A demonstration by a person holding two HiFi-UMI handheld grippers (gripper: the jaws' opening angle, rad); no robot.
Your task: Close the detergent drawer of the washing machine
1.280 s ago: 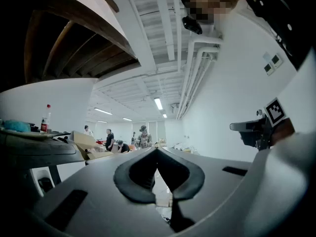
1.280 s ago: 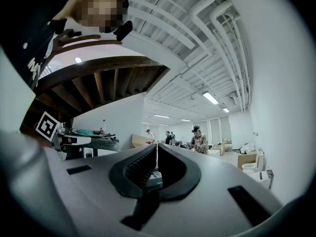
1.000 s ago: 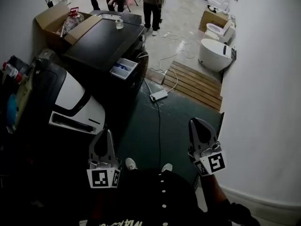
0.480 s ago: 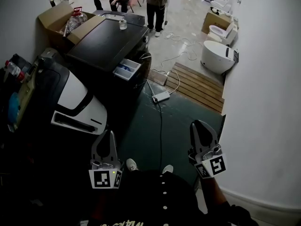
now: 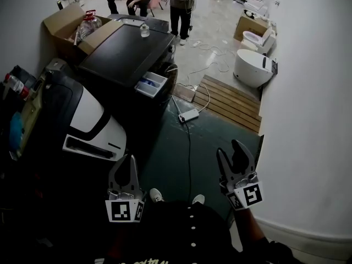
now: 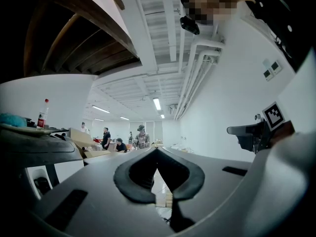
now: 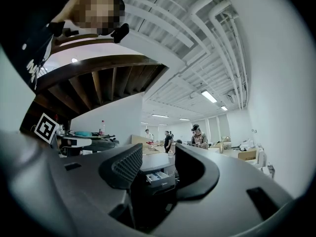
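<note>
Evidently the detergent drawer point(image 5: 150, 84) juts open at upper centre, well off. The empty right tongs point(image 5: 230, 149) have just been opening, probably to push it. The left tongs point(image 5: 127, 159) are closed.

Was a big open workshop or test hall, not a home. Washing machine point(image 5: 124, 51) and toilets point(image 5: 250, 67) stood loose on bare floor. Cardboard box point(image 5: 60, 22), slatted wooden platform point(image 5: 228, 100), power strip point(image 5: 188, 115). Exposed ceiling pipes point(image 6: 195, 78), strip lights point(image 6: 157, 103), people point(image 5: 180, 4) at the back.
</note>
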